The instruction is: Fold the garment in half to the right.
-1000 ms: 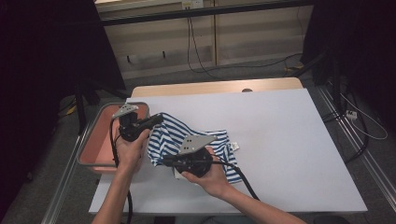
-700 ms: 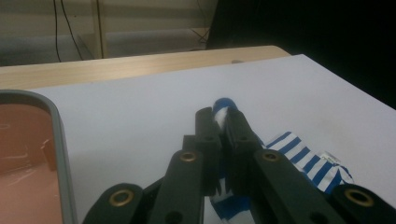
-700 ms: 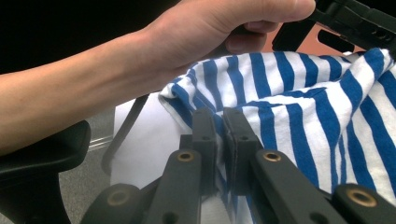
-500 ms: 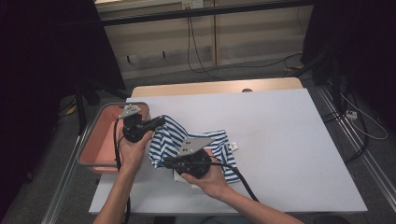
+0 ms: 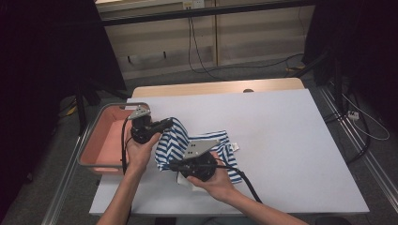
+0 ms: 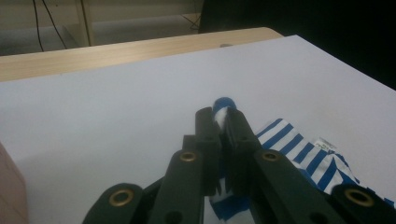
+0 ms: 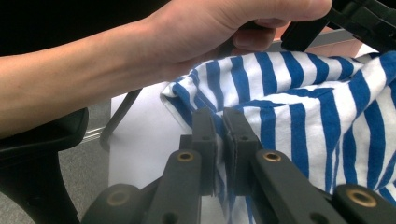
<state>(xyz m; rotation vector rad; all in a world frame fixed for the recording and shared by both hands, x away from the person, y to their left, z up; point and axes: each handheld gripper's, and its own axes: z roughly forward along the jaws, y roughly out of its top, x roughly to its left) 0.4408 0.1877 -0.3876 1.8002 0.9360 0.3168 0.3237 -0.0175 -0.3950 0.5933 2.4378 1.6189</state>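
Note:
A blue-and-white striped cloth (image 5: 176, 140) lies bunched on the white table (image 5: 281, 140), near its left front. My left gripper (image 5: 170, 123) is shut on a raised fold of the cloth; in the left gripper view the cloth (image 6: 299, 151) pokes out between the jaws of that gripper (image 6: 222, 116). My right gripper (image 5: 174, 167) points left and is shut on the cloth's near edge. In the right gripper view the striped cloth (image 7: 303, 107) runs between its jaws (image 7: 219, 123), with the other hand (image 7: 196, 32) just above.
A pink tray (image 5: 101, 140) with a grey rim sits off the table's left edge, beside my left hand. The table's wooden far edge (image 5: 216, 87) lies behind. Cables trail on the floor beyond, and dark stands flank both sides.
My left gripper has shifted right and a little down with the cloth's fold. The right hand has stayed put.

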